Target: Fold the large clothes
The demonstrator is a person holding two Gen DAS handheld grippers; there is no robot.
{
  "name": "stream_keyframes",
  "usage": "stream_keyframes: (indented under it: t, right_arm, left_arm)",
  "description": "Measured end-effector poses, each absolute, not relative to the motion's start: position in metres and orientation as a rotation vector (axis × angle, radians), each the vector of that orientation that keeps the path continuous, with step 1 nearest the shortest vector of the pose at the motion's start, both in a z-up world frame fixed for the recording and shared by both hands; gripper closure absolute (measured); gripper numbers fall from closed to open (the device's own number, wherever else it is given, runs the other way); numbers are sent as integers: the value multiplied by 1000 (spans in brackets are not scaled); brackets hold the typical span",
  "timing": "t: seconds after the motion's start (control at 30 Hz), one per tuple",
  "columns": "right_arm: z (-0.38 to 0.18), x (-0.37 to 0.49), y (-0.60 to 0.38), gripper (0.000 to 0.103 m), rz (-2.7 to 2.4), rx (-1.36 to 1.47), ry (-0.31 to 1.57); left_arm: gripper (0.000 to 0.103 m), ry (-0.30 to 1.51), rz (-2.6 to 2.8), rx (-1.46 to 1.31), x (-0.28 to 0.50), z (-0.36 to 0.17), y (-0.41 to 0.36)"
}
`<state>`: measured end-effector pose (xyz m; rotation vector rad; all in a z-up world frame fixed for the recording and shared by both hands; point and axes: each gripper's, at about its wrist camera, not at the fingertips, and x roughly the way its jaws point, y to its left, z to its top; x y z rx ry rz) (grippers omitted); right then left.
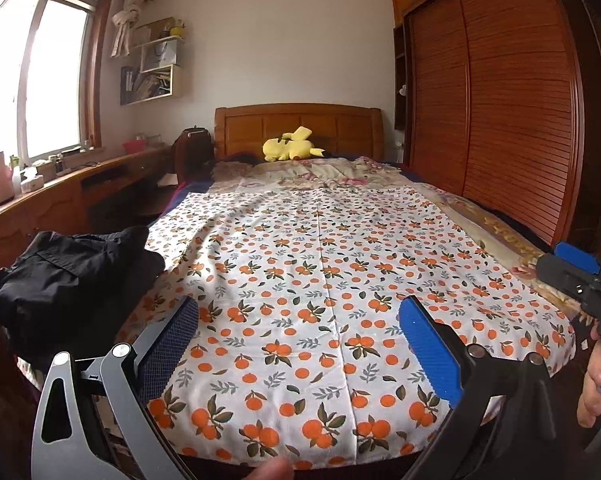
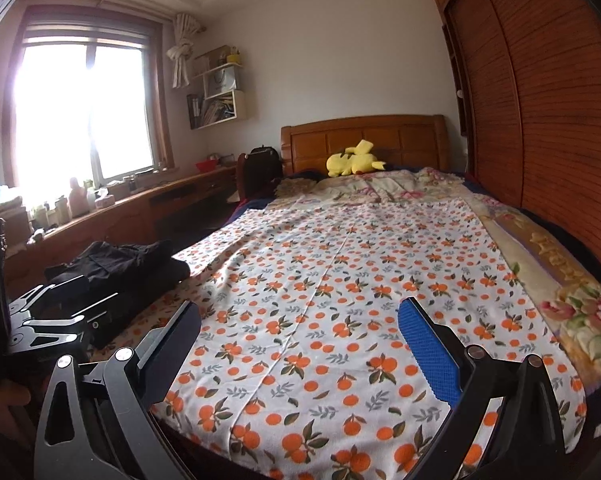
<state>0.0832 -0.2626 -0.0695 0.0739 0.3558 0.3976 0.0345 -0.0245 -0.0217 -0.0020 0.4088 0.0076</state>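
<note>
A: Where are we w/ the clothes?

B: The black garment (image 1: pixel 72 276) sits bunched in a heap at the left edge of the bed (image 1: pixel 512 248), on the orange-print sheet (image 1: pixel 320 280), near the foot. Not spread yet, so we judge the folding hasn't begun.

A: Grippers?

B: Left gripper (image 1: pixel 300 344) hangs over the foot of the bed, jaws wide, nothing btwn them. Right gripper (image 2: pixel 300 344) same: jaws wide, empty, aimed up the middle of the sheet. From the right view the black heap (image 2: pixel 120 272) lies just beyond the left gripper's body.

A: How will it handle?

B: Soft, limp, prob light to medium. Looks like woven cloth w/ a seam or collar line on top, tho we can't tell what kind of garment it is. It'll sag and drag once lifted, so one pinch point won't do.

A: Where do we grab?

B: We'd take two well-apart spots on one edge, shoulders or waistband if we can find them, one gripper each, then lift and lay it flat on the open sheet. Pinch a single layer, else the heap comes up as a lump.

A: Risks?

B: Black on black hides the edges. Also it's near the bed's side, so it could slide off.
</note>
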Motion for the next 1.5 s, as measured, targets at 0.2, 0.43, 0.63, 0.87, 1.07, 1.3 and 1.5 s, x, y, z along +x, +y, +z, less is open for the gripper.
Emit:
stream_keyframes:
  t: [0.2, 0.43, 0.63, 0.87, 1.07, 1.3, 1.5]
  right_arm:
    - [-72, 82, -260, 8, 379, 63, 354]
    - [-70, 80, -259, 8, 362, 61, 340]
    - [-70, 81, -259, 8, 359, 59, 338]
    - [-69, 81, -258, 8, 356, 52, 332]
    - [-70, 82, -259, 8, 354, 51, 334]
    - [-72, 82, -260, 8, 351, 53, 340]
    - [-72, 82, -261, 8, 349, 53, 341]
  left_arm:
    - [2, 415, 3, -10, 30, -20, -21]
    - [2, 414, 4, -16, 29, -20, -18]
    - [2, 420, 4, -13, 30, -21, -18]
    - [2, 421, 1, -7, 29, -22, -19]
    - [2, 422, 3, -7, 29, -22, -19]
    - [2, 424, 2, -6, 27, -23, -19]
    - [2, 422, 1, -6, 27, -23, -19]
